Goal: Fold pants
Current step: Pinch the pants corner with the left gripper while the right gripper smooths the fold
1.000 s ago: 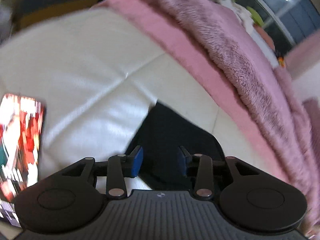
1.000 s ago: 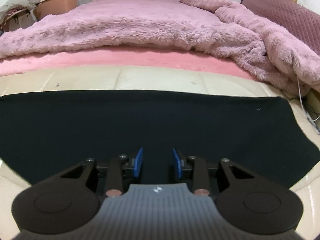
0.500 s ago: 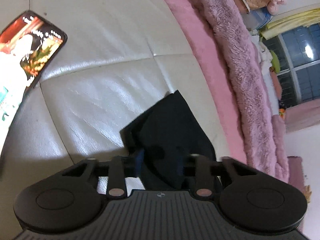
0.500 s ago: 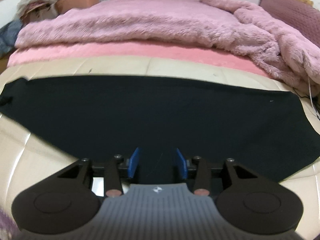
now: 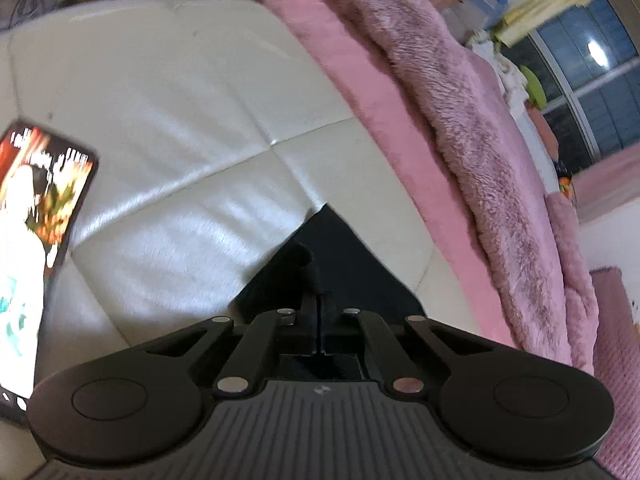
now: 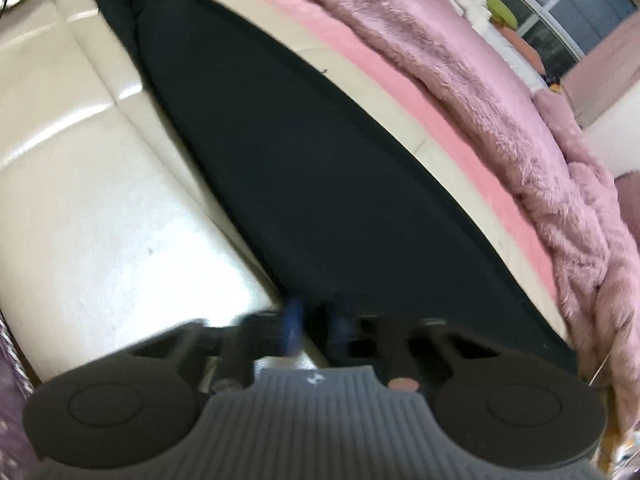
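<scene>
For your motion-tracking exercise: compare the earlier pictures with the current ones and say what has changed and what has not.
The left gripper, open a second ago, has shut on the corner of the pants. The right gripper has swung round, so the pants now run diagonally instead of straight across; its fingers are blurred but look closer together. The pants remain spread on the cream cushion, beside the pink blanket and the phone.

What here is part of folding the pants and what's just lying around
Part of the job:
black fabric pants
left hand-held gripper, clamped on a pants corner
right hand-held gripper at the pants' edge

Lying about:
lit-screen smartphone
fluffy pink blanket
</scene>
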The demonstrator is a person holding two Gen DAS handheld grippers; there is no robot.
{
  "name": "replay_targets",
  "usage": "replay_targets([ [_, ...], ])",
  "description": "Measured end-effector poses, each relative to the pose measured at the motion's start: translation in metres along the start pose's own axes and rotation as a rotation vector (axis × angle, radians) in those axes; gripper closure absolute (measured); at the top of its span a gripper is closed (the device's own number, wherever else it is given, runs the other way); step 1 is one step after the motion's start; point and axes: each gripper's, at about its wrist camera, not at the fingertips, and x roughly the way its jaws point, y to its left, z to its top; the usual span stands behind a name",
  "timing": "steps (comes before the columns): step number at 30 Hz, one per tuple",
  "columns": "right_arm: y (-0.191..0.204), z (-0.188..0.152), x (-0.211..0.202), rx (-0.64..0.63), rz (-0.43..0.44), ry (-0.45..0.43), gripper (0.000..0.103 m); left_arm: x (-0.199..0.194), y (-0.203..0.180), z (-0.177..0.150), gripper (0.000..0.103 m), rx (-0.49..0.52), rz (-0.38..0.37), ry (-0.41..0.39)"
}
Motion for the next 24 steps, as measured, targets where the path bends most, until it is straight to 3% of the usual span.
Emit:
replay_targets([
  [5, -0.026, -0.006, -0.008, 0.15, 0.03, -0.017, 0.103, -0.005, 0.003, 0.013, 0.103, 0.031, 0.02, 0.023],
  [11, -0.018, -0.009, 0.0, 0.144, 0.083, 0.019, 0.103, 0.006, 0.018, -0.002, 0.101, 0.021, 0.084, 0.083],
  [13, -0.019, -0.009, 0.003, 0.16, 0.093, 0.024, 0.103, 0.005, 0.024, -0.006, 0.093, -0.011, 0.099, 0.095],
  [15, -0.025, -0.007, 0.003, 0.188, 0.101, 0.013, 0.101, -0.002, 0.029, -0.011, 0.062, -0.059, 0.072, 0.086],
  [16, -0.029, -0.007, 0.002, 0.208, 0.107, -0.001, 0.094, -0.005, 0.03, -0.014, 0.058, -0.077, 0.058, 0.078],
  [19, -0.04, -0.006, -0.004, 0.302, 0.128, -0.042, 0.074, -0.004, 0.036, -0.024, 0.054, -0.138, 0.028, 0.066],
  [24, -0.05, 0.001, -0.003, 0.398, 0.136, -0.082, 0.073, 0.005, 0.038, -0.026, 0.054, -0.234, -0.027, 0.016],
])
